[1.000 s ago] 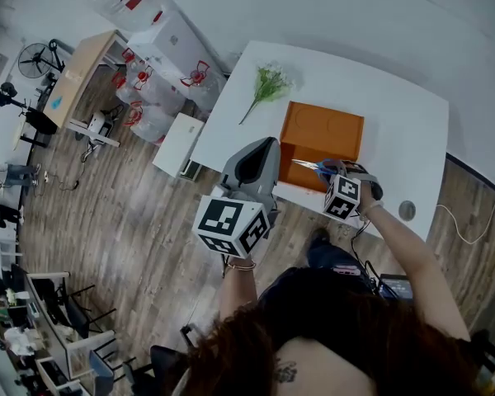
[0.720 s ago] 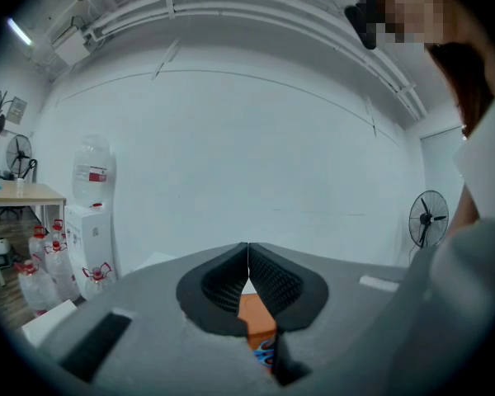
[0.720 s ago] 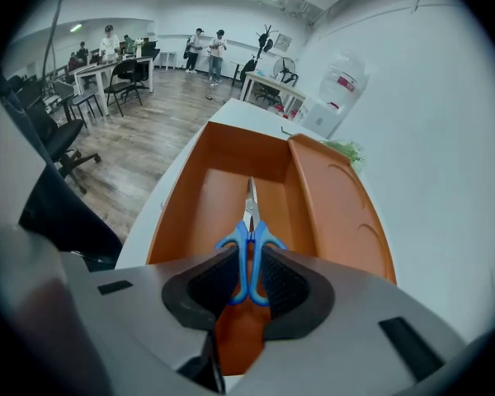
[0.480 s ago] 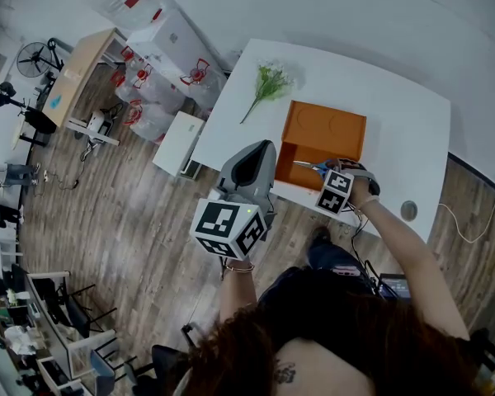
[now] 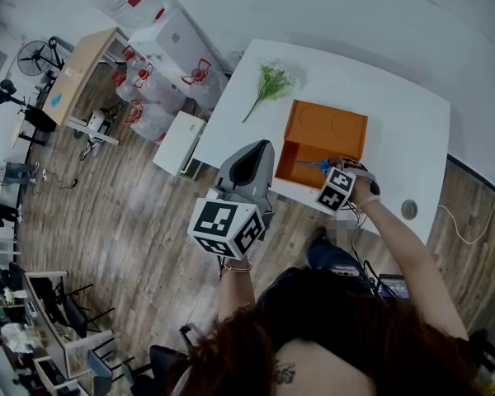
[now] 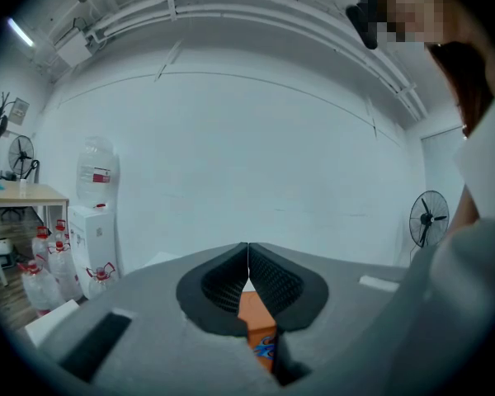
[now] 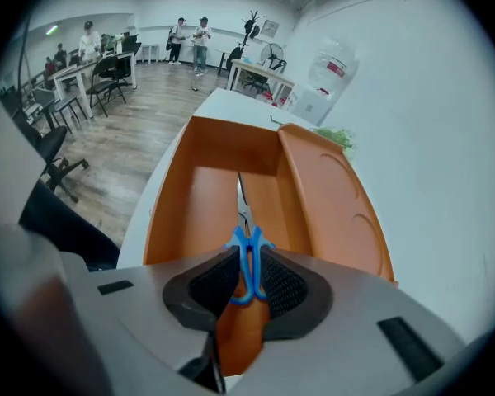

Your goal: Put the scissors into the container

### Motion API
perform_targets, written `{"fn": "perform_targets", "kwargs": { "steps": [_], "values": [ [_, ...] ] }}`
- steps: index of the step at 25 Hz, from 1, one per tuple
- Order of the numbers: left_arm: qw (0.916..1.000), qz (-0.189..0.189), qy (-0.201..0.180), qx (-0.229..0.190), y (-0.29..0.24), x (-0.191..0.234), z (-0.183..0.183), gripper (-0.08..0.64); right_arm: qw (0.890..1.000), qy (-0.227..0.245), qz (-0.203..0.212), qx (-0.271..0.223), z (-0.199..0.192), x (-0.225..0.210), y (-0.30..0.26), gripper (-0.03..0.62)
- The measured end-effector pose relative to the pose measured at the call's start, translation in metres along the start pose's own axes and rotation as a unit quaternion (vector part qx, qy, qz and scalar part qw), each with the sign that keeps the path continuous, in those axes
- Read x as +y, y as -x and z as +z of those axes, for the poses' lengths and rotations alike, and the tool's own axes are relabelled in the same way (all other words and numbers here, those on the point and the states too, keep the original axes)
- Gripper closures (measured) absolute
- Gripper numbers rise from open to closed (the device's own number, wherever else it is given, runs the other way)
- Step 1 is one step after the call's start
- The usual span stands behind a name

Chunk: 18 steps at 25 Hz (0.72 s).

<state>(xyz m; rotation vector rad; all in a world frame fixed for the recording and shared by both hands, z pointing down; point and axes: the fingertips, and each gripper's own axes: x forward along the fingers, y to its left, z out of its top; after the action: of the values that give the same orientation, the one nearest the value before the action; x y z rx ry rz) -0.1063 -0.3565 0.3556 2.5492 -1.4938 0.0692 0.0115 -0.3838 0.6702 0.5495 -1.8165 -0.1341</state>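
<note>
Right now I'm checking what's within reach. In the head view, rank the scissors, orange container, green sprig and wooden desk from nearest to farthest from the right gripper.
1. scissors: clamped in the right gripper itself.
2. orange container: directly beneath the blades.
3. green sprig: beyond the container, to the left.
4. wooden desk: across the room, far left.
</note>
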Motion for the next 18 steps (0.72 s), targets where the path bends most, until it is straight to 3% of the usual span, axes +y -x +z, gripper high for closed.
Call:
{"fn": "perform_targets", "kwargs": {
  "steps": [8,18],
  "values": [
    [0.9999,-0.007,-0.004,-0.008,0.006,-0.003,0.004,0.543,0.992,-0.099,-0.041,-0.064,0.015,-0.015,0.033,0.546],
    [0.9993,-0.029,-0.010,-0.020,0.023,-0.020,0.011,0.543,0.961,-0.200,-0.109,-0.154,0.036,-0.041,0.103,0.565]
  ]
}}
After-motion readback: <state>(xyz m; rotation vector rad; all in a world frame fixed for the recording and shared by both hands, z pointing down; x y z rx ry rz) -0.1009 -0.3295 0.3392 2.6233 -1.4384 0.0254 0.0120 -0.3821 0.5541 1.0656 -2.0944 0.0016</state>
